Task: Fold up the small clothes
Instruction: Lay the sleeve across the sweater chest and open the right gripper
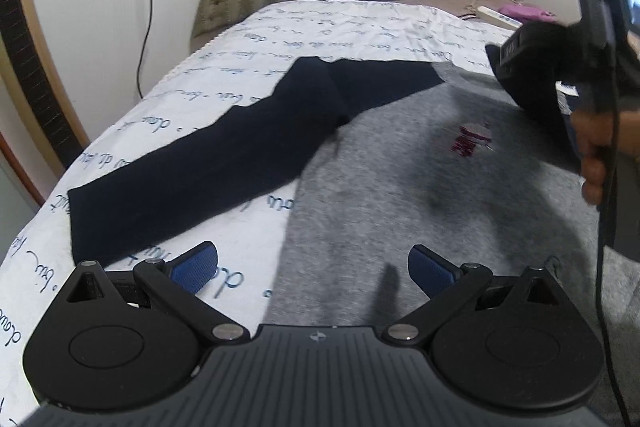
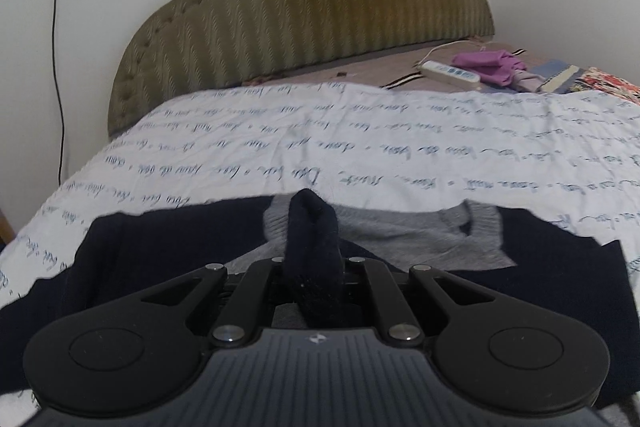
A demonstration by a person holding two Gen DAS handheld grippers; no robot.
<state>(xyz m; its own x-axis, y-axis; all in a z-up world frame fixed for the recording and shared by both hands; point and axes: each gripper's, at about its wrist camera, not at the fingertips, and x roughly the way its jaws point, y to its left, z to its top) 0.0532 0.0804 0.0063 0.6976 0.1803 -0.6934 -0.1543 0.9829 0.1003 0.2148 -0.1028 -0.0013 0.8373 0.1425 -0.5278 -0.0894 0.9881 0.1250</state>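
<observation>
Grey knit sweater with navy sleeves [image 1: 400,163] is laid flat on the bed's white script-printed sheet [image 1: 280,35], one navy sleeve [image 1: 192,163] stretched out to the left. Left tongs [image 1: 313,269] are spread apart, nothing between them, held above the sweater's hem. Right tongs [image 2: 314,263] are clamped together on the other navy sleeve's cuff [image 2: 314,227], lifted over the sweater's chest.
</observation>
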